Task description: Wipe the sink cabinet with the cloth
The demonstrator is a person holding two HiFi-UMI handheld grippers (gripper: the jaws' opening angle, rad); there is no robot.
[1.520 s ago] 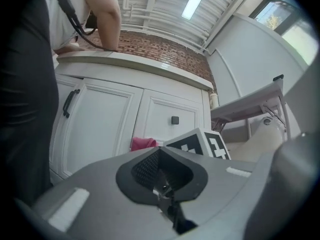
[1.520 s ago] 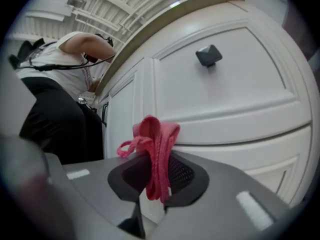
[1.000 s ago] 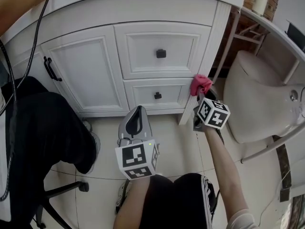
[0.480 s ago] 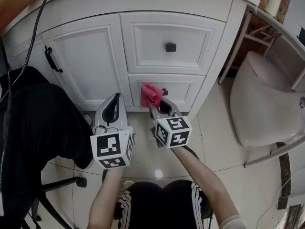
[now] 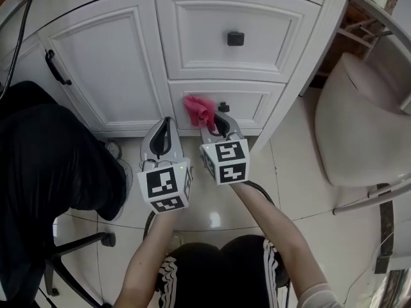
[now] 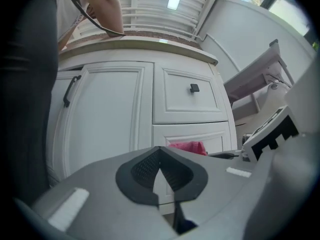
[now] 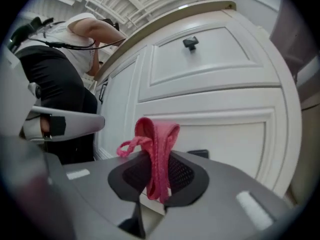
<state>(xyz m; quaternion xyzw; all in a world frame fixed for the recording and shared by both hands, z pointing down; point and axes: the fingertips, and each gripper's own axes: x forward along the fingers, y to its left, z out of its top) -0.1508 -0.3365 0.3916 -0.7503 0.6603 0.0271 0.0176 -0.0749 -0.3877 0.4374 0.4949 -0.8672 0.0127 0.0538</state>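
Right, the right gripper (image 5: 214,126) is low in front of the sink cabinet (image 5: 109,63), jaws clamped on the pink cloth (image 5: 198,110). In the right gripper view the jaws (image 7: 157,176) pinch the cloth (image 7: 156,154) between the dark pads. Its long axis runs upright along the jaw line, with the folded end pointing up and out past the tips and a thin loop hanging off to the left.

From the head view that bunched end points forward at the lower drawer (image 5: 257,104). It sits over the drawer's left part, just left of the small dark knob (image 5: 223,107). I can't tell whether the fabric is pressed to the panel or just short of it.

Now the left gripper (image 5: 166,133): it's just beside the right one, aimed at the foot of the cabinet under the door. Its own view shows the jaws (image 6: 160,176) closed tip to tip with nothing between them, and the cloth (image 6: 187,147) peeks over the top against the drawer front.
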